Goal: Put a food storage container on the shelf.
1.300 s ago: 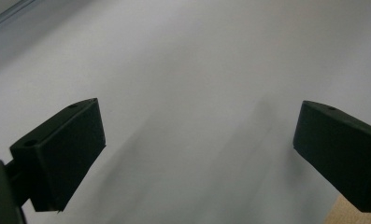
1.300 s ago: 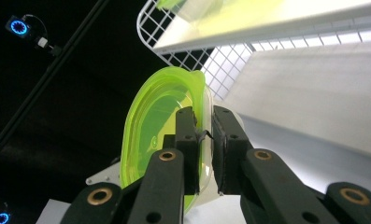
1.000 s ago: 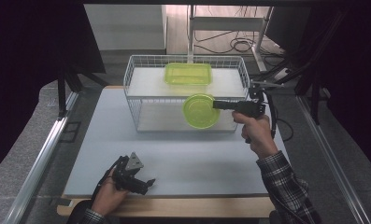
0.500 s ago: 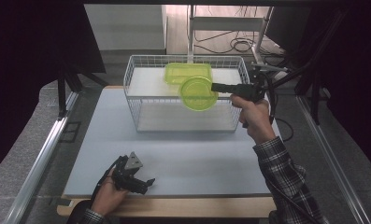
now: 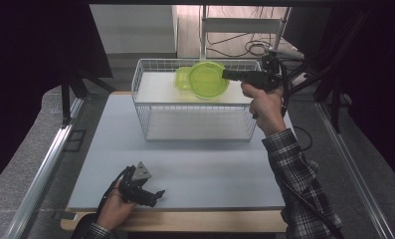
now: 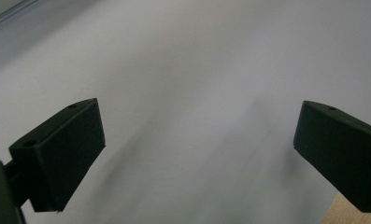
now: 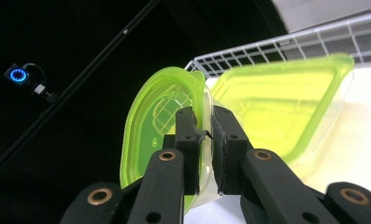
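- High view: the right gripper (image 5: 228, 74) is clamped on the rim of a round green container (image 5: 208, 79), holding it over the upper shelf of the white wire basket (image 5: 150, 107) at about 12 o'clock on the table (image 5: 210, 174). A square green container (image 5: 181, 77) lies in the basket just behind it, at its 9 o'clock. The left gripper (image 5: 152, 195) rests near the table's 7 o'clock edge.
- Left gripper view: its jaws stand wide apart over bare table.
- Right gripper view: jaws pinch the round container's wall; the square one sits at 2 o'clock.
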